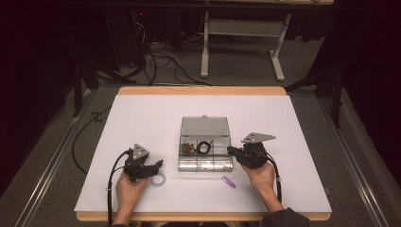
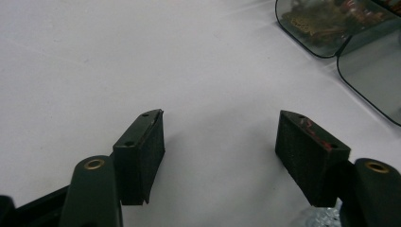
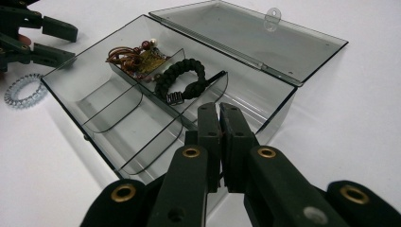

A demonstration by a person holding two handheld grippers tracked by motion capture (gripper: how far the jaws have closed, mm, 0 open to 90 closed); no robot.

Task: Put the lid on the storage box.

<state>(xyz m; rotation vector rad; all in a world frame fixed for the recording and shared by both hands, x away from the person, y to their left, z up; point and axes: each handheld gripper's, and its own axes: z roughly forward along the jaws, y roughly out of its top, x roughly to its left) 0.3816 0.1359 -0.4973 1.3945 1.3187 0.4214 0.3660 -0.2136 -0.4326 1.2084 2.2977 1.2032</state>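
A clear grey plastic box (image 1: 206, 163) lies mid-table with its lid (image 1: 204, 126) folded back flat. One rear compartment holds a black braided bracelet (image 3: 185, 78) and the one beside it holds brown bead jewellery (image 3: 137, 57). The front compartments look empty. My right gripper (image 3: 220, 116) is shut with nothing between its jaws, its tips at the box's right end wall (image 1: 230, 150). My left gripper (image 2: 222, 142) stands open over bare white table, left of the box (image 1: 158, 164). A clear spiral hair tie (image 1: 158, 178) lies just beside its jaws.
A small purple item (image 1: 229, 182) lies on the white table cover (image 1: 142, 118) in front of the box, near my right hand. The wooden table edge (image 1: 198, 216) runs along the front. Cables and a metal stand (image 1: 241, 47) are on the floor beyond.
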